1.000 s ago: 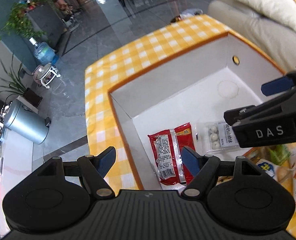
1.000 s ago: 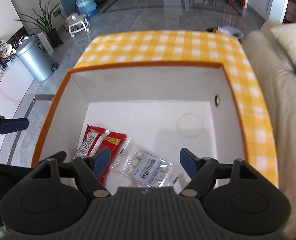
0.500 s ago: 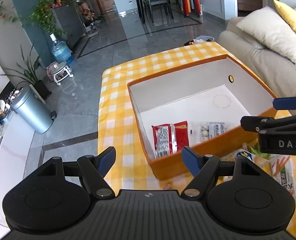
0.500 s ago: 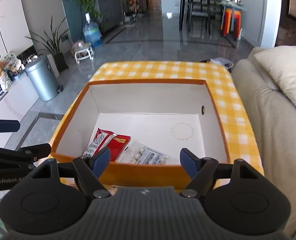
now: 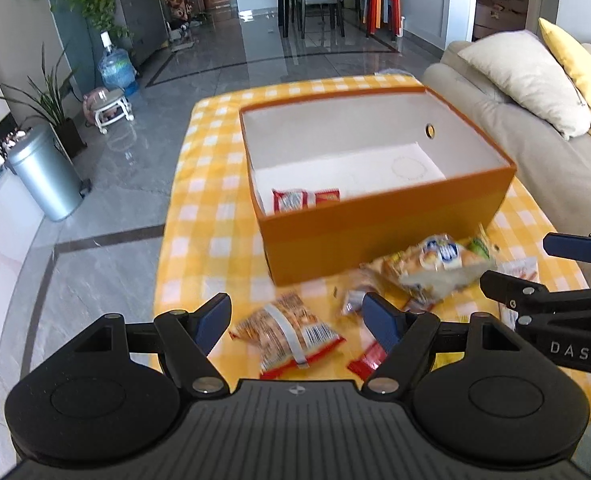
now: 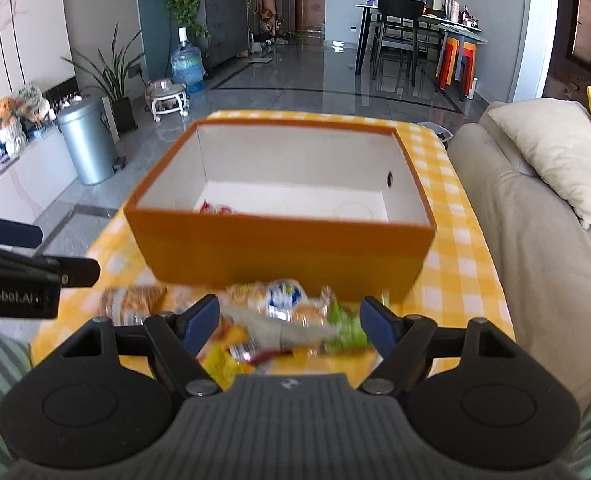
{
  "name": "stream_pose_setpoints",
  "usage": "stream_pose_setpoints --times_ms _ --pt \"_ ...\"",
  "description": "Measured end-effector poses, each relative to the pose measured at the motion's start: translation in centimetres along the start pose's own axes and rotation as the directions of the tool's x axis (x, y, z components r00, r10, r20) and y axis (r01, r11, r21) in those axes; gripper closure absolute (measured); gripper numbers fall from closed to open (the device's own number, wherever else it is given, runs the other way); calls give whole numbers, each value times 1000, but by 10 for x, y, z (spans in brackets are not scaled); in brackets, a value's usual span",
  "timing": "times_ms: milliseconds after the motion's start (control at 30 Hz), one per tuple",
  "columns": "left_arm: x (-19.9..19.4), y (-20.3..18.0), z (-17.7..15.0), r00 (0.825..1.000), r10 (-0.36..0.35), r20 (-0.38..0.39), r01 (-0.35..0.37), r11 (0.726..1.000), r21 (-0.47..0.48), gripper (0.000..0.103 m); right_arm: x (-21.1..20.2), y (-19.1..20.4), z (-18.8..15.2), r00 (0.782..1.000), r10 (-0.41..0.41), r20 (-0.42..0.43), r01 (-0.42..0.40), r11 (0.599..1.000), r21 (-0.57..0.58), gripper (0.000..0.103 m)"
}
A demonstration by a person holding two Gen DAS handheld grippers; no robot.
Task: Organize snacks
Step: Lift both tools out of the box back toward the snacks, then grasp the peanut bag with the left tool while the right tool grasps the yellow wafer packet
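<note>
Left cam: my left gripper [image 5: 297, 318] has its jaws apart, nothing between them, hovering over the near edge of the checked cloth [image 5: 199, 216]. Orange box [image 5: 379, 224] sits mid-table, open top, with a red packet [image 5: 305, 199] lying on its floor at the near left corner. Loose snacks lie on the cloth in front of the box: an orange bag [image 5: 287, 332] just past my fingertips, a bun pack [image 5: 439, 264] to the right near the box wall, a small red sachet [image 5: 369, 362] by the right finger. Right gripper [image 5: 535, 268] shows at the right edge, jaws apart. Right cam: right gripper [image 6: 291, 320] spread wide and empty above the snack pile [image 6: 279, 320], which lies just near of the box [image 6: 283, 248]. Picture is blurred, labels unreadable. Sofa [image 6: 535, 208] on the right.
</note>
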State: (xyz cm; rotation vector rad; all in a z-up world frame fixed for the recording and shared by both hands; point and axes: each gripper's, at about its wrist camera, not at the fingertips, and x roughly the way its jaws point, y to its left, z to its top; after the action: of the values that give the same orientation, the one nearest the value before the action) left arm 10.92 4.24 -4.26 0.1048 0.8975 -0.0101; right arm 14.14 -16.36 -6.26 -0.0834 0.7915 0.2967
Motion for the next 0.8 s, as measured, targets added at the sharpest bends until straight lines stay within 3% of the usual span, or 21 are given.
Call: stream_pose_setpoints --times_ms 500,800 --pt "39 -19 -32 993 -31 -112 33 999 19 17 43 4 -49 993 13 -118 -22 997 -74 28" --pt "50 -17 -27 992 -26 -122 30 999 31 17 54 -6 -47 993 40 -111 -41 999 -6 28"
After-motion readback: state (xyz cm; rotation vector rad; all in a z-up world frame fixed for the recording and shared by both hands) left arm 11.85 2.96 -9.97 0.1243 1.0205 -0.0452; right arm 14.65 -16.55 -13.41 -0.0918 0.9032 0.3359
